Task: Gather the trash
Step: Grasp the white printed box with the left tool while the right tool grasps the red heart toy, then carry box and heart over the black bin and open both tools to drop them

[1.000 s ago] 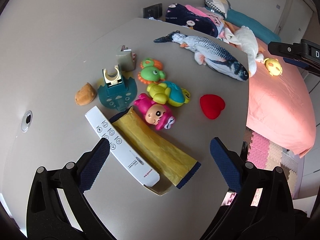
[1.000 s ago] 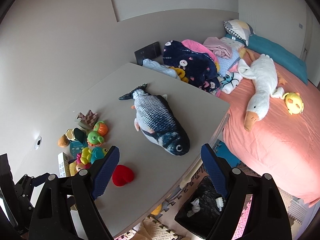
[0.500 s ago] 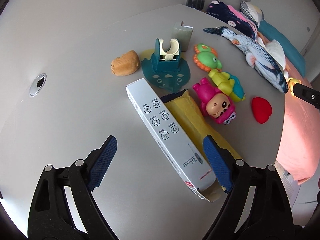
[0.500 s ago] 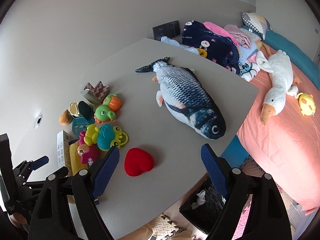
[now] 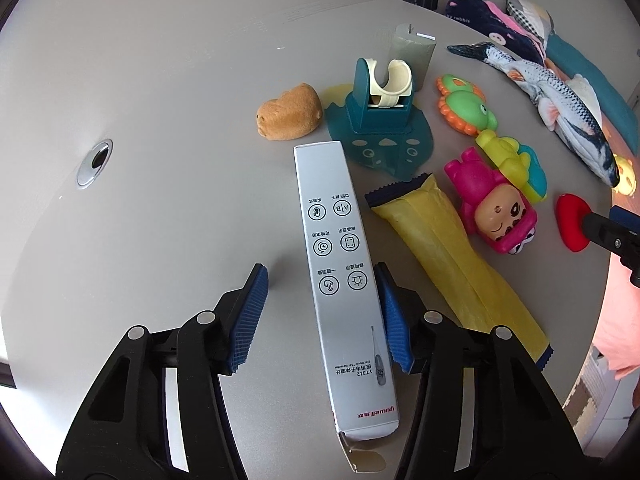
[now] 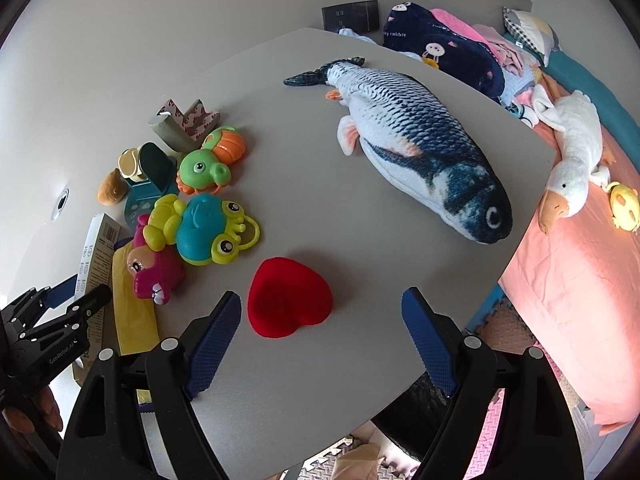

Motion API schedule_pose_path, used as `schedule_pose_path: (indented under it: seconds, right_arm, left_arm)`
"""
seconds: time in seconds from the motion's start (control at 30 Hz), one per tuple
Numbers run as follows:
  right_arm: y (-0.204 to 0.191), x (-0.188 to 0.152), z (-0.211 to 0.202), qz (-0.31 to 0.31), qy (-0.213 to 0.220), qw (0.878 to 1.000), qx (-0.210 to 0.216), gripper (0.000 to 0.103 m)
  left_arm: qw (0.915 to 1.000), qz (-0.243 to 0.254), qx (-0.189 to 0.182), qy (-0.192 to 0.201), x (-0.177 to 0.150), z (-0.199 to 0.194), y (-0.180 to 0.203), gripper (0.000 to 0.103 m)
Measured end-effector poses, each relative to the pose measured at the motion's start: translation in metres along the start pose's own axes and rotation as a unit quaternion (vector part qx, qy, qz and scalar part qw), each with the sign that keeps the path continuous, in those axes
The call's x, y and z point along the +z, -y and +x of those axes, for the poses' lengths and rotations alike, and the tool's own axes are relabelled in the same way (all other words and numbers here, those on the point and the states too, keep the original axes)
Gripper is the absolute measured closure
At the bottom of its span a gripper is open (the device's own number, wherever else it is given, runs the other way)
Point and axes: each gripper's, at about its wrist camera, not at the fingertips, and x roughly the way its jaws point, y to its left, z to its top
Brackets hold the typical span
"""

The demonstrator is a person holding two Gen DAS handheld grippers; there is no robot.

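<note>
So the box [image 5: 340, 264] at frame center is being straddled by the spread left gripper [image 5: 322, 316], probably for binning; right gripper [image 6: 320, 340] is being held spread too.

Glossy cardboard box [image 5: 345, 280]; plush red heart [image 6: 289, 297]; matt table [image 5: 160, 160].

The long silver box [image 5: 343, 280] carries the readable print. Near its open end stands the red brand "yuwell", upside down from the left wrist camera, and beside it the model number "YT312" with a small drawing of a thermometer. Further up the box sit six round icons, one marked "A|B", with small captions too fine to read. Past the box, the dark blue blanket [image 6: 440, 48] reads "my rabbit". The black frame of the left gripper [image 6: 60, 350] bears "GenRobot.AI".
</note>
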Motion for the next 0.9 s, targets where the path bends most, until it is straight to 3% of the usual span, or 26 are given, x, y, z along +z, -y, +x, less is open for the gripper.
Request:
schedule_pose_path:
  seconds: [0.03,0.13,0.2,0.27,0.3,0.43,0.63,0.9]
  right_arm:
    - [-0.002,0.000,0.002,-0.005,0.000,1.000,-0.003,0.023]
    - [-0.006,0.000,0.008,-0.017,-0.011,1.000,-0.002,0.046]
    - [-0.008,0.000,0.015,-0.023,-0.024,0.999,0.005,0.069]
    - [-0.010,-0.001,0.017,-0.029,-0.022,0.999,0.006,0.075]
    - [-0.011,0.000,0.017,-0.032,-0.023,0.999,0.010,0.075]
    - [-0.010,-0.002,0.009,-0.026,-0.018,0.999,0.026,0.075]
    - [0.008,-0.005,-0.017,0.000,0.000,0.999,0.034,0.075]
    - [0.043,-0.018,-0.052,0.049,0.025,0.998,0.026,0.075]
  left_arm:
    - [1.0000,-0.005,-0.004,-0.003,0.001,0.000,-0.002,0.050]
    - [0.9997,-0.021,-0.009,-0.010,0.004,0.001,-0.008,0.056]
    - [0.9997,-0.020,-0.008,-0.007,0.004,0.000,-0.010,0.067]
    - [0.9998,-0.019,-0.010,-0.001,0.004,0.000,-0.011,0.072]
    - [0.9998,-0.017,-0.011,0.005,0.002,0.000,-0.012,0.076]
    - [0.9987,-0.031,-0.032,0.024,-0.001,-0.008,-0.018,0.076]
    - [0.9980,-0.002,-0.028,0.057,0.005,-0.037,-0.012,0.076]
    - [0.9948,0.038,-0.070,0.064,0.016,-0.052,0.025,0.076]
